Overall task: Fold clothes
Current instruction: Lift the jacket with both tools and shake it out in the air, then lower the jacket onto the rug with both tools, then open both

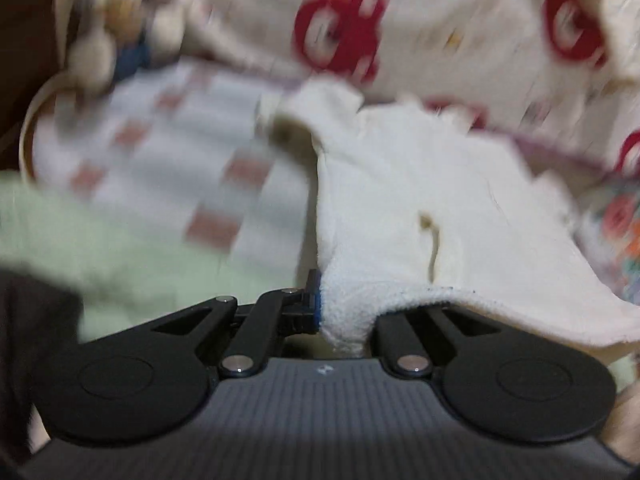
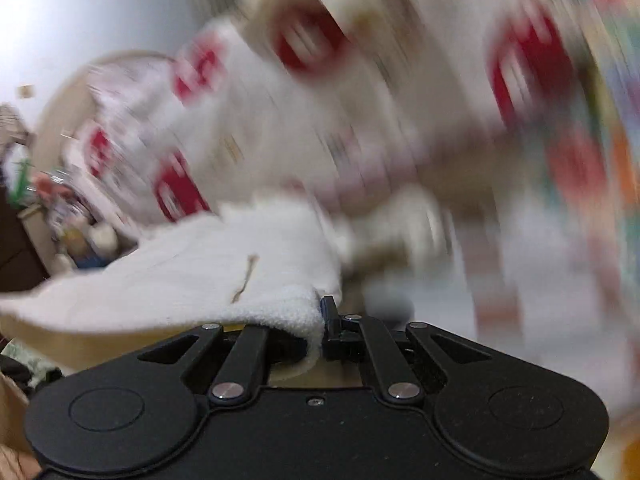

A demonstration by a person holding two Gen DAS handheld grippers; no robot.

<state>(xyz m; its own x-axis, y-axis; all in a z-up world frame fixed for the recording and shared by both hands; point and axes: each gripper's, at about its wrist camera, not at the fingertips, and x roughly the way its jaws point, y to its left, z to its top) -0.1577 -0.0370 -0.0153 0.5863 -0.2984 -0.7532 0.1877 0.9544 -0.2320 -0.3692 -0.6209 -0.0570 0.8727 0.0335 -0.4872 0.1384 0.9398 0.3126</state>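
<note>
A cream cloth (image 1: 420, 200) is clamped in the left gripper (image 1: 324, 300) and in the right gripper (image 2: 320, 320). Only in the left view is a checked cloth (image 1: 168, 152) seen; only in the right, a white wall (image 2: 80, 20).

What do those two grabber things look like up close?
Both are matte black. The left gripper has slim black link bars with shiny silver pins, two big round discs, a ribbed dark grey body with a tiny pale mark, and a blue strip on one finger. The right gripper has the same bars, pins and discs on a smooth black body.
</note>
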